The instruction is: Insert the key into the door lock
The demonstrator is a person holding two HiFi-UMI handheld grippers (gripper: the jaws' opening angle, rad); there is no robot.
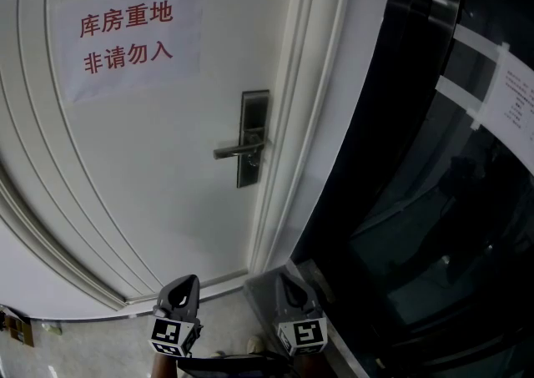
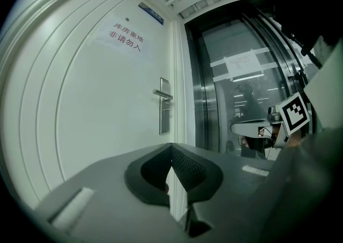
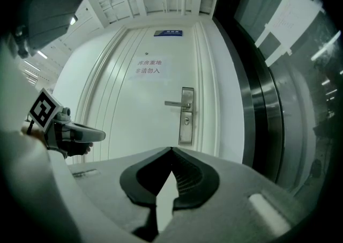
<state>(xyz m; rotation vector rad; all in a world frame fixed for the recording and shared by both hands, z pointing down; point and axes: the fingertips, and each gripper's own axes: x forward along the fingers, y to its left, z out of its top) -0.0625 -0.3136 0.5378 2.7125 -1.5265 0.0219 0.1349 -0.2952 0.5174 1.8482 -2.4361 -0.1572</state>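
Note:
The white door [image 1: 158, 159] carries a metal lock plate [image 1: 253, 138] with a lever handle [image 1: 238, 151] pointing left. In the right gripper view the lock plate [image 3: 186, 116] shows a keyhole [image 3: 186, 122] below the handle. My left gripper [image 1: 188, 280] and right gripper [image 1: 284, 278] are held side by side low in the head view, well short of the door and pointing at it. The left gripper's [image 2: 171, 146] jaws meet at the tips, and so do the right gripper's [image 3: 171, 151]. No key shows in any view.
A paper sign with red characters [image 1: 125, 34] is stuck on the door's upper left. A dark glass wall [image 1: 434, 201] with taped paper notices [image 1: 513, 101] stands to the right of the white door frame [image 1: 309, 118]. Pale floor [image 1: 83, 343] lies below the door.

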